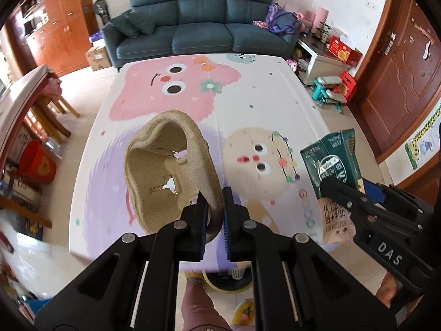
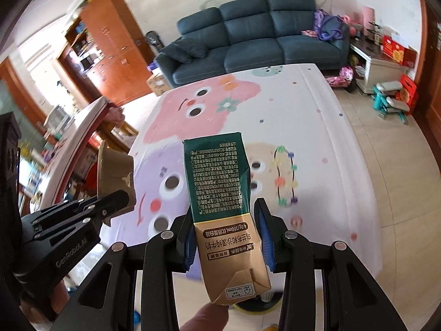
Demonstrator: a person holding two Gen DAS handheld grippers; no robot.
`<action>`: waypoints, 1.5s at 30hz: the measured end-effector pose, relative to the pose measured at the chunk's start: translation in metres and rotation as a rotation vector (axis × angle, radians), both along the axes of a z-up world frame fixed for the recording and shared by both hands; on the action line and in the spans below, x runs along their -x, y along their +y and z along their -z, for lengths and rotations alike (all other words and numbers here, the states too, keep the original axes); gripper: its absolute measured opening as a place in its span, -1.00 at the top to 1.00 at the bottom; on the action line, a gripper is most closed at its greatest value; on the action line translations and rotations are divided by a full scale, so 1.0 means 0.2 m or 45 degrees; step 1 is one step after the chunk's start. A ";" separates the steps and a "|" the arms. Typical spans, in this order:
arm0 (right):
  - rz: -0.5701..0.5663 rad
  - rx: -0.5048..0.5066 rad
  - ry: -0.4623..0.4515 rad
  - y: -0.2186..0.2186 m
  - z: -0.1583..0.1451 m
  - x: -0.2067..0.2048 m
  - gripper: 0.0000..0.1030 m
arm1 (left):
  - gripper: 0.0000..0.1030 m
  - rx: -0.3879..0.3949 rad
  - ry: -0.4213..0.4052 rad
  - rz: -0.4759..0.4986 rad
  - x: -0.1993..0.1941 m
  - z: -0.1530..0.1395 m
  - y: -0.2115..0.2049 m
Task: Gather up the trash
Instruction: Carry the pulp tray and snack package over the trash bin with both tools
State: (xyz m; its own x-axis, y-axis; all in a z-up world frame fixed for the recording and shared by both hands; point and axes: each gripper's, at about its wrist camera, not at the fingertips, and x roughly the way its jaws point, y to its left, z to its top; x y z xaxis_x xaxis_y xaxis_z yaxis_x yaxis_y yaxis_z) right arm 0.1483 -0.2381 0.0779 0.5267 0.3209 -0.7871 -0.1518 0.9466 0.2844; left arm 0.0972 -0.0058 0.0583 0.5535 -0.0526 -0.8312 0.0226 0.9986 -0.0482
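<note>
Now my left gripper (image 1: 215,207) clamps the torn brown moulded-pulp tray (image 1: 165,165) at its 5 o'clock rim; my right gripper (image 2: 224,237) pinches the green-and-tan milk carton (image 2: 220,193) above the cartoon-printed desk (image 2: 303,110).

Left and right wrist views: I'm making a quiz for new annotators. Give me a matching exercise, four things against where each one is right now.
Things:
1. milk carton
2. torn pulp tray
3. sofa
4. red bucket

Places:
A. on the floor, left of the table
B. pinched by its rim in the left tongs
C. beyond the table's far end, against the wall
D. clamped in the right tongs

Pairs: 1-D, 2-B, 3-C, 4-A
</note>
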 end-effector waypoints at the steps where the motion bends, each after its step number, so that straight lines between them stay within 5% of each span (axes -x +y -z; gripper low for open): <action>1: -0.018 0.001 0.001 -0.01 0.00 0.08 0.26 | 0.86 0.007 -0.001 -0.015 0.08 0.00 -0.01; 11: -0.083 -0.013 0.095 -0.12 0.09 0.66 0.26 | 0.86 0.001 0.098 -0.046 0.65 0.12 -0.17; 20: -0.082 -0.020 0.224 -0.11 0.35 0.82 0.26 | 0.86 -0.042 0.224 -0.026 0.82 0.35 -0.20; 26: -0.021 -0.024 0.312 -0.06 0.63 0.77 0.26 | 0.86 -0.029 0.311 0.019 0.70 0.61 -0.16; 45: 0.225 -0.032 0.479 -0.07 1.81 0.76 0.25 | 0.86 0.040 0.434 0.051 0.55 1.75 -0.09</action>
State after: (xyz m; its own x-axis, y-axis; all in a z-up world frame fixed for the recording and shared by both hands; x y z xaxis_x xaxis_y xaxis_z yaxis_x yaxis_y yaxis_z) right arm -0.0038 -0.2514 -0.2850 0.2527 0.2729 -0.9283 0.1312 0.9409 0.3123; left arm -0.0127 -0.0232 -0.2908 0.2411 -0.0975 -0.9656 0.0391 0.9951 -0.0907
